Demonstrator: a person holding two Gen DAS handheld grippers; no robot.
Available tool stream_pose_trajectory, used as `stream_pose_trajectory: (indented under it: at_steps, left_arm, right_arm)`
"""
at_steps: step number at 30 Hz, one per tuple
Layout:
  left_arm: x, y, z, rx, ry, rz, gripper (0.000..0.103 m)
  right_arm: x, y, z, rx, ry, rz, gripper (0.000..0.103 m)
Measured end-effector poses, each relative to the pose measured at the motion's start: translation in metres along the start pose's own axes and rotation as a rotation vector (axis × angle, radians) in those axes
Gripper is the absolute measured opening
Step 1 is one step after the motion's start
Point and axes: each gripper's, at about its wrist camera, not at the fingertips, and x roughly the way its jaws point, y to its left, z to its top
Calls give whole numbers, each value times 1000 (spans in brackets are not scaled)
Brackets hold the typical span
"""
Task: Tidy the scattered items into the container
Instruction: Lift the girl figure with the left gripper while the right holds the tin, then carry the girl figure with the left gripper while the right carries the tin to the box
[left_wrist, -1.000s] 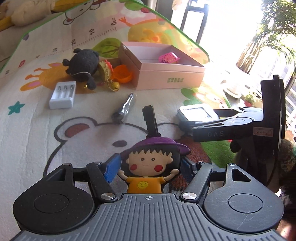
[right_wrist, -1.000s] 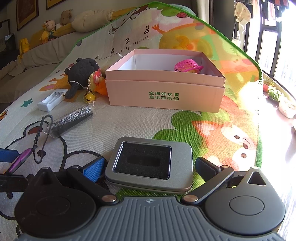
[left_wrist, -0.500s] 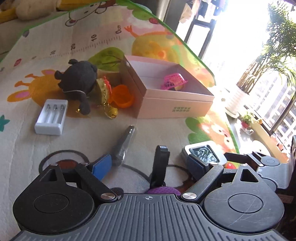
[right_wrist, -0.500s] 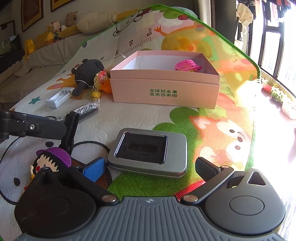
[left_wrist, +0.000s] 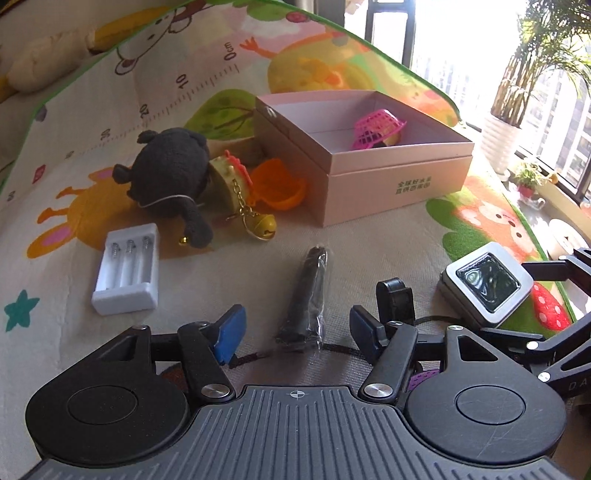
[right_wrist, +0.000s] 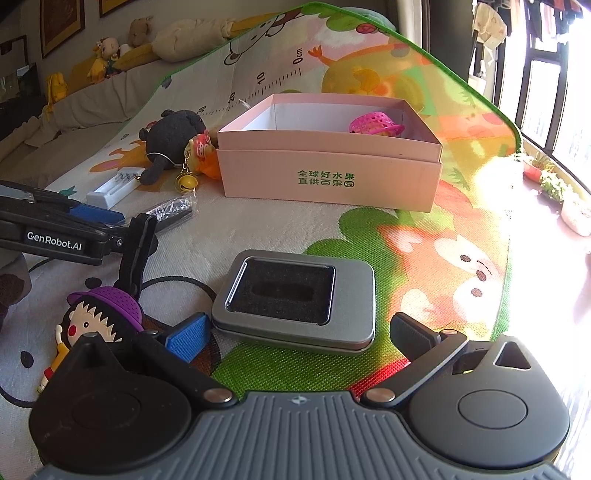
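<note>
A: On the cartoon-printed play mat (left_wrist: 369, 236), far left from my left camera: white plastic battery holder (left_wrist: 127, 268), lying flat. Just right of it, a dark grey plush animal (left_wrist: 170, 173), touching a bell keychain with a gold bell (left_wrist: 258, 221) and an orange plastic cup (left_wrist: 279, 182).

B: And your left tool?

A: My left gripper (left_wrist: 293, 326) has its jaws closing, still apart. The near end of a black rod in a clear wrapper (left_wrist: 308, 299) lies on the mat between the blue pads (left_wrist: 231, 332); they do not press on it. Nothing held.

B: The container?

A: Pink cardboard box (left_wrist: 395, 184), open top, at the far middle of the mat. A pink mesh toy basket (left_wrist: 376, 127) already sits inside, against the back right corner.

B: Right side?

A: From my right camera, the purple-hatted cartoon girl figure (right_wrist: 96, 325) lies at lower left with a black clip and cord at its head. My right gripper (right_wrist: 299, 334) stands wide around a flat silver tin with a black foam insert (right_wrist: 295, 299). The blue pad (right_wrist: 188, 336) is just beside the tin's left edge, the dark one clear of its right edge. Tin rests on the mat, unheld.
</note>
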Motion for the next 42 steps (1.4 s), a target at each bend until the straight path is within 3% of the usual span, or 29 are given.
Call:
stream_pose_trajectory:
  at_steps: [2,5,9,11,14,23,27,30,33,39,42]
  left_arm:
    - [3,7,1,26,-14,60,75]
    - [4,25,5,46,-34,170,73]
    - [0,52,10,6,-48,289,81]
    - [-7,62,11,-36,-51,313,84]
    - [-20,59,7,-47,-68,276,94]
    - [-55,18,-20,-74,-82,118,97]
    - [-64,8,-32,-86,-57,88,97]
    - [-72,-1,-41,-106,-30,18,98]
    - [-77,-20,-50,-59,-13,-36,100]
    - [-81,-58,-57,7,8,-144,100]
    - [-68,-68,-54,14,33,-139,100]
  right_arm:
    - [0,0,0,0,0,0,103]
    - [0,0,0,0,0,0,103]
    - [1,0,0,-2,2,-2,103]
    - [1,0,0,-3,3,-4,103]
    - [1,0,1,-3,5,-2,103]
    - [3,0,4,-11,19,1,103]
    - [7,5,10,-21,18,5,103]
    - [12,9,15,-37,18,6,103]
    - [11,10,17,-47,5,8,93]
    - [-11,11,8,-93,-41,-3,93]
    - [-25,7,3,-97,-62,-6,93]
